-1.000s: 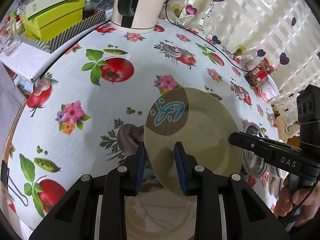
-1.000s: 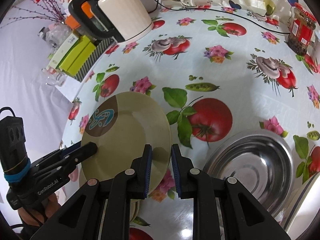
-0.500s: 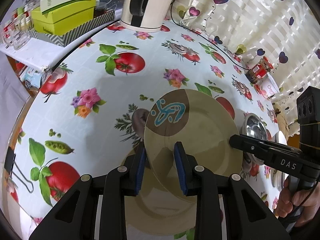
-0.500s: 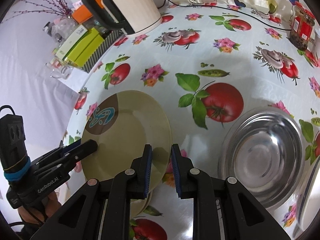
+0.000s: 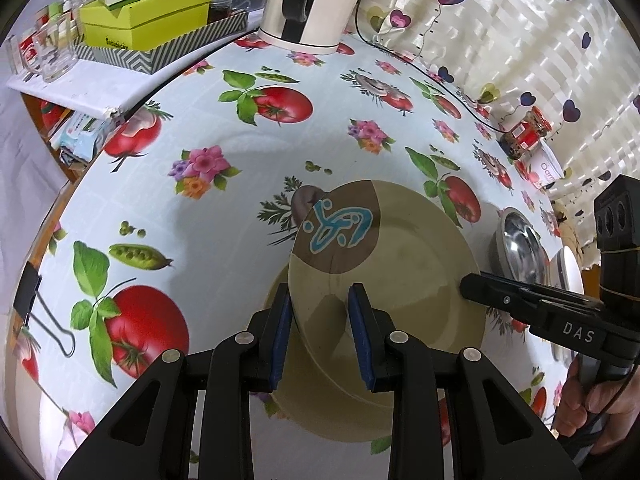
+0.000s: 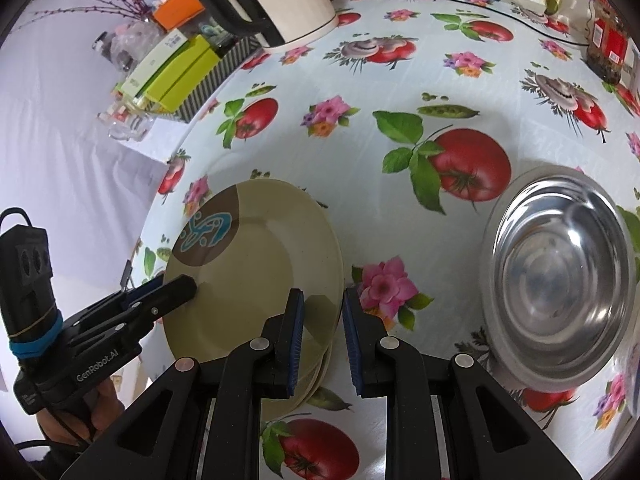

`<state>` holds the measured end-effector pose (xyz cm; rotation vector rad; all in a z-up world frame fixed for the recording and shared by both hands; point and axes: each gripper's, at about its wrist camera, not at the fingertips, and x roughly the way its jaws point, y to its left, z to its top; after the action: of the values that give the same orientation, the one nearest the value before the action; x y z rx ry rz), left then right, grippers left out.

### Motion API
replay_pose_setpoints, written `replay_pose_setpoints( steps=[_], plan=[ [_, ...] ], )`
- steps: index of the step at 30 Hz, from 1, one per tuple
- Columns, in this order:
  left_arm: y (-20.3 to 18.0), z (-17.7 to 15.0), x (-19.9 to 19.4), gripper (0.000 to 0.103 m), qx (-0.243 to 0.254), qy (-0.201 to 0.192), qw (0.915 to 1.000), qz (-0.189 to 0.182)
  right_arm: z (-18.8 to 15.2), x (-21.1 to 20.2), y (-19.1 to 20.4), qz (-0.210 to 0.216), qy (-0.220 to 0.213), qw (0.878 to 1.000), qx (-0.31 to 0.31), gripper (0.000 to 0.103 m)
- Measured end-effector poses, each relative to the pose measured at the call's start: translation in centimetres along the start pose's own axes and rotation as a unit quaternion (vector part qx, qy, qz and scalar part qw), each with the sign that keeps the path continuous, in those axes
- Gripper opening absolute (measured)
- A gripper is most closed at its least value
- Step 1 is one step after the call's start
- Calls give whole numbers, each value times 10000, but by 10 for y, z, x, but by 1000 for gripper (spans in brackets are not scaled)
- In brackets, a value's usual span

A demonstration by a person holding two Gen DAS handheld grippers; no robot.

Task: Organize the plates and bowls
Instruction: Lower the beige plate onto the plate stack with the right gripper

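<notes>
Now both grippers, left and right, clamp one plate by opposite rims. It hangs over a plate stack; a steel bowl sits right.

Plate: carried across the table between both claws, now over the stacked plates below the left claw.
Steel bowl: nearer the right claw, fuller in view on its right.

My left gripper and right gripper are black with blue pads, silver screws; white lettering marks their sides.
</notes>
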<state>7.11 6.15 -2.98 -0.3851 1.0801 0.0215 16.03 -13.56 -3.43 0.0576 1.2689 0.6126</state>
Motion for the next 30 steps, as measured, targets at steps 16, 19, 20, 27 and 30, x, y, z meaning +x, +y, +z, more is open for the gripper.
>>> replay_pose_setpoints(
  steps=[16,19,20,27,30],
  plan=[
    [3,-16,-6,30,33,-29,10000,64,-22,6,3,116,92,9999,52,19],
    [5,-22,-6,30,24,-21,10000,72,-24,7,4,104,107,9999,36,19],
    [6,-23,-6,30,14,-12,10000,74,-25,7,4,97,109,9999,26,19],
    [8,-24,-4,30,4,37,10000,74,-28,8,10,-5,121,9999,-98,21],
    [8,-24,-4,30,16,33,10000,84,-29,9,11,-57,117,9998,-154,21]
  ],
)
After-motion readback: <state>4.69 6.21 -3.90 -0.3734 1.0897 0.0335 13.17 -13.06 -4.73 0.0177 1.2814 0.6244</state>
